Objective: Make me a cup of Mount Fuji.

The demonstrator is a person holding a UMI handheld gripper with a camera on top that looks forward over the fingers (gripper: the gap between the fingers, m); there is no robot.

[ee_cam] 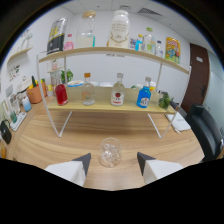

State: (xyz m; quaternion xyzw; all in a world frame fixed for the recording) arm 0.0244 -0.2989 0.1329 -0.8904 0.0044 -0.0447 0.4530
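Claw (113, 161) released; glass (110, 152) stands on the desk (60, 145) between its fingers, gaps either side. Centre it, then clench gently, level.

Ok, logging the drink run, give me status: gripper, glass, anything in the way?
Gripper open, holding nothing. Glass upright on table, just ahead between fingertips, untouched. Bottles on shelf beyond. Path to glass unobstructed.

A brown door (199, 67) stands right of the white shelf rack (107, 51); a black chair (207, 131) sits below it, an orange pot (34, 93) left.
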